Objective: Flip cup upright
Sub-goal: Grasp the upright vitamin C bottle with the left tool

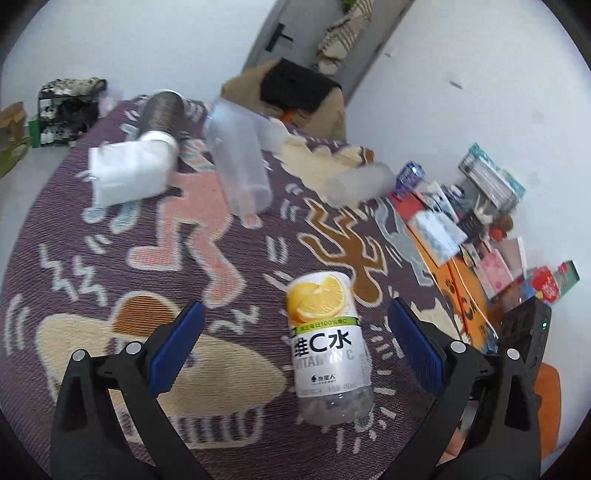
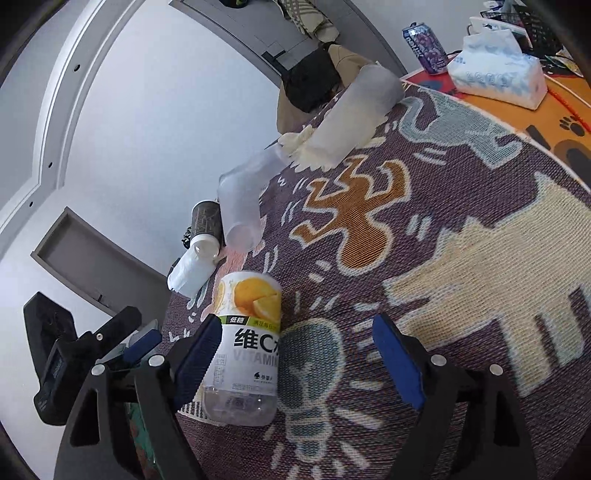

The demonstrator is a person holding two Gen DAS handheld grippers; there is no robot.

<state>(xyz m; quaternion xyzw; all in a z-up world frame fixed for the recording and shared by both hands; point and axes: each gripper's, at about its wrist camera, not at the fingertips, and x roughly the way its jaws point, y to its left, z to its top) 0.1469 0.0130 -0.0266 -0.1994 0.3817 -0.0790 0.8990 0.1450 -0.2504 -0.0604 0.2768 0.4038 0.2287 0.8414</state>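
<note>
A clear bottle-like cup with a lemon label (image 1: 325, 332) appears to lie on its side on the patterned rug (image 1: 110, 266), clear base toward me. My left gripper (image 1: 295, 308) hangs open over it, one blue pad on each side and apart from it. In the right wrist view the same cup (image 2: 245, 339) rests against the left pad (image 2: 197, 354) of my open right gripper (image 2: 297, 321). Farther off lie two frosted cups (image 1: 238, 162) (image 1: 354, 184) on their sides, and a dark cup (image 1: 162, 110) tipped over by a white one (image 1: 129, 173).
The rug's right edge borders an orange mat (image 1: 454, 280) crowded with boxes, a tissue pack (image 2: 498, 74) and a purple can (image 2: 424, 48). A black device (image 1: 524, 339) sits near my left gripper's right finger. A white wall and grey door (image 1: 295, 29) stand behind.
</note>
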